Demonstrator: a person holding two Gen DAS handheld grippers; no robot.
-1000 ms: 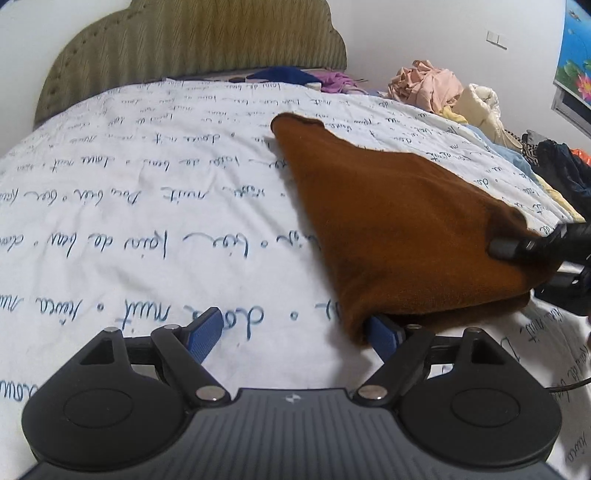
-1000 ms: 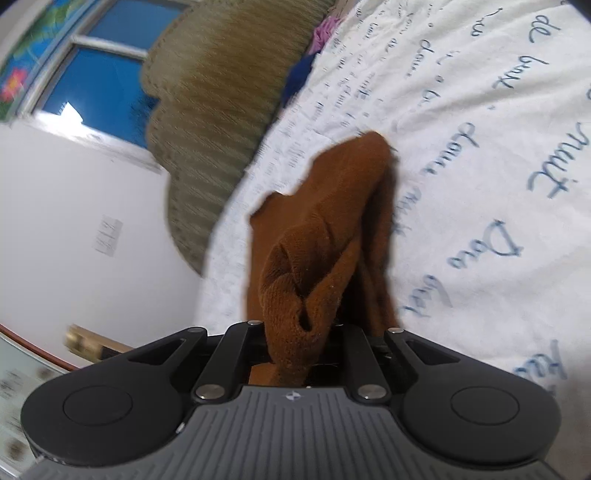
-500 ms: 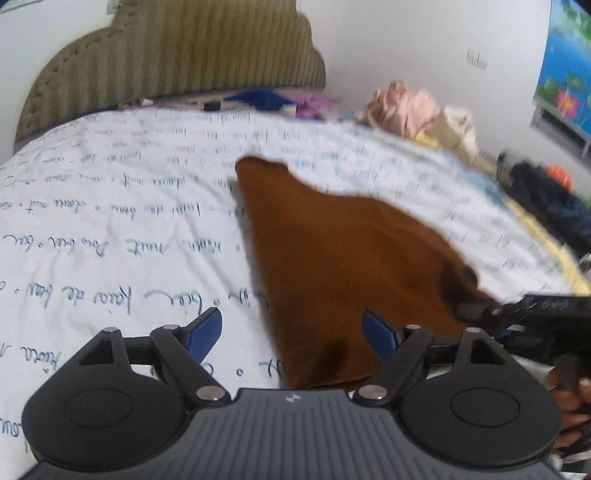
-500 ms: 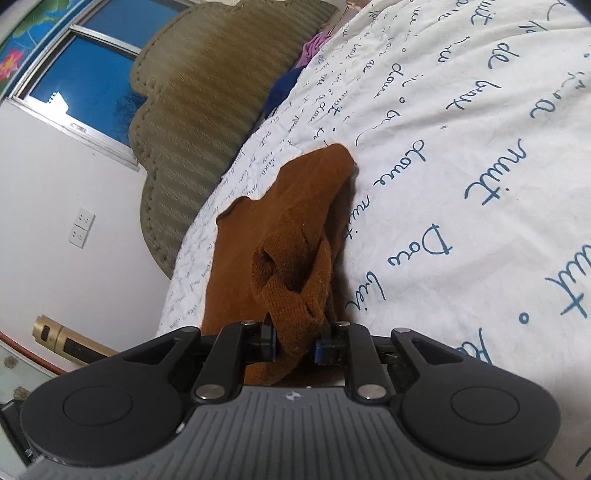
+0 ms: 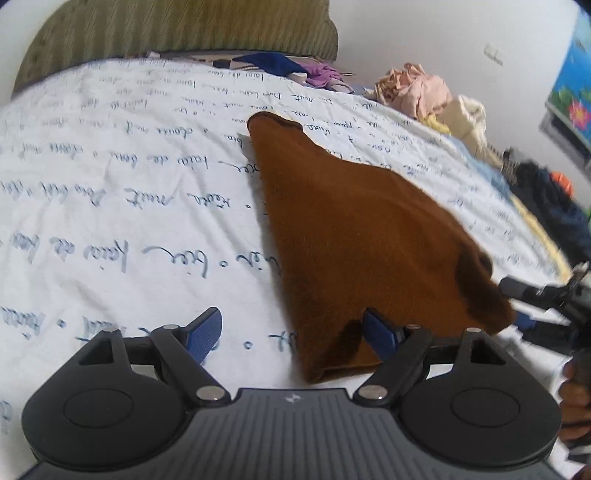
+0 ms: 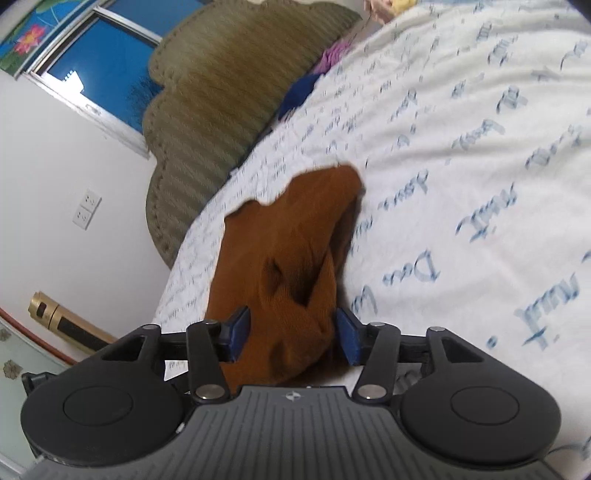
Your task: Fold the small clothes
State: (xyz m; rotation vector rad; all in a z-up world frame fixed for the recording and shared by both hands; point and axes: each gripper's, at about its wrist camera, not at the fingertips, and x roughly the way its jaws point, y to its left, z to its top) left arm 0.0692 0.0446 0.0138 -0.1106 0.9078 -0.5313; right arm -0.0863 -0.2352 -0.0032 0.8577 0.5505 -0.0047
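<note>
1. Between the blue pads of the right gripper (image 6: 293, 334) sits a bunched corner of the brown cloth (image 6: 291, 251). The pads stand a little apart, one on each side of the bunch. They look like they are not squeezing it.
2. Down low in the other view, the left gripper (image 5: 295, 330) is wide apart and holds nothing. Its right pad is just at the near edge of the brown cloth (image 5: 354, 236).
3. The brown cloth lies on the bed (image 5: 122, 206), spread out like a big triangle. Its far tip points at the green headboard (image 5: 177, 29). The near edge looks doubled over.
4. I think the cloth is soft, light and floppy. It will sag and bunch if you lift it by one spot. It is best to pinch it at two corners of the near edge, one in each gripper, so it stays flat.
5. The white bed sheet has blue curly writing all over it. I can read "nuit" and maybe "Dou". The rest is too blurry.
6. A pile of other clothes (image 5: 424, 92) sits far off at the bed's edge. I see no tags on the brown cloth.
</note>
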